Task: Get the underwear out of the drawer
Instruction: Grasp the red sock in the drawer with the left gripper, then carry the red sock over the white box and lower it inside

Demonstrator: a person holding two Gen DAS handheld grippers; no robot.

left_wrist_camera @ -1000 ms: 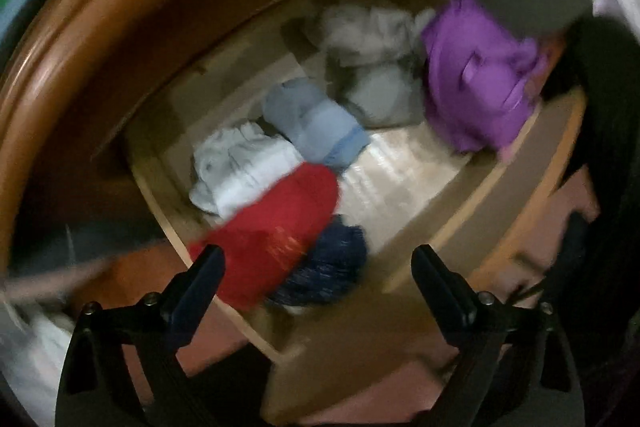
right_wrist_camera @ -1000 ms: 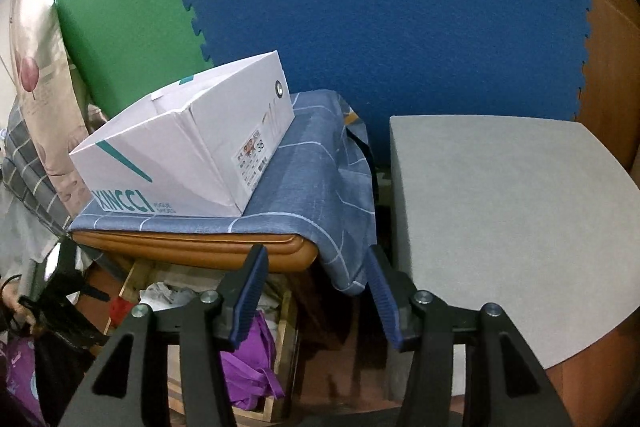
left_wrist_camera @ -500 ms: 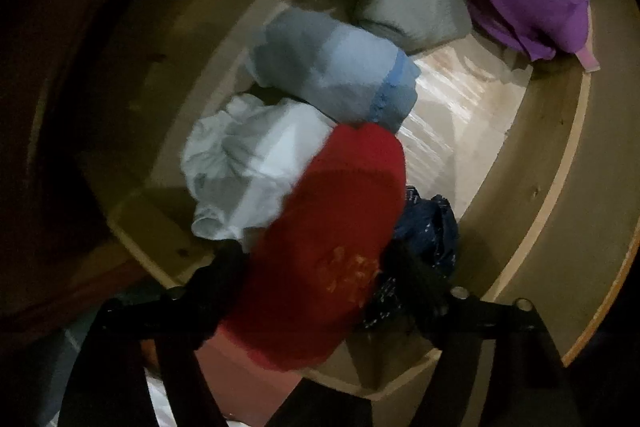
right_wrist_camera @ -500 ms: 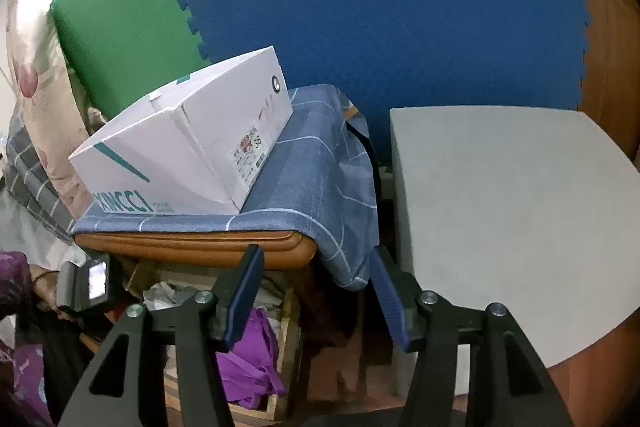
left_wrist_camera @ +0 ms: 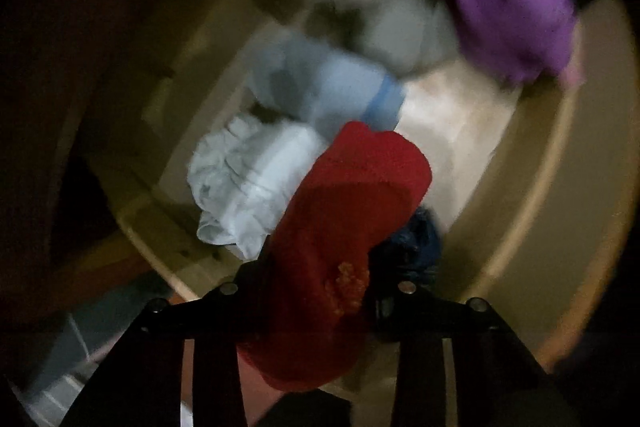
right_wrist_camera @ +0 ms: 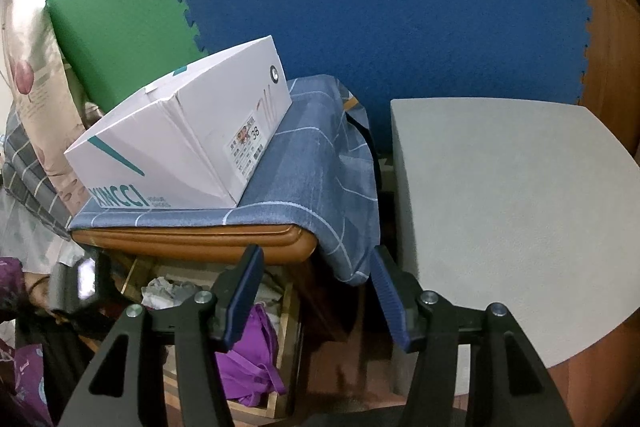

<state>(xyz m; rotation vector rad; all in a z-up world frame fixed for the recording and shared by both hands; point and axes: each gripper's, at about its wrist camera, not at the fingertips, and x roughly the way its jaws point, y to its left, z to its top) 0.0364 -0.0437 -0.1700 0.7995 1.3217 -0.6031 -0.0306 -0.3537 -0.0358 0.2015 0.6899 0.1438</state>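
Now clamped — left gripper [left_wrist_camera: 320,283] has closed on red underwear [left_wrist_camera: 352,195], apart a second ago | garment at drawer [left_wrist_camera: 532,211] front edge, lift next | right gripper [right_wrist_camera: 316,291] apart, empty — above drawer

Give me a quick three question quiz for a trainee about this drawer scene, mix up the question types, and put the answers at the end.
1. True or false: the left gripper is closed on the red underwear.
2. Multiple choice: what sits on the blue checked cloth? A) a white shoe box B) a lamp C) a stack of books
3. Fill in the blank: the right gripper is open and holds ____.

Key
1. True. Its fingers press the red fabric from both sides, low over the wooden drawer.
2. A, the white shoe box.
3. Nothing; it points at the grey tabletop, apart from the purple garment in the drawer.
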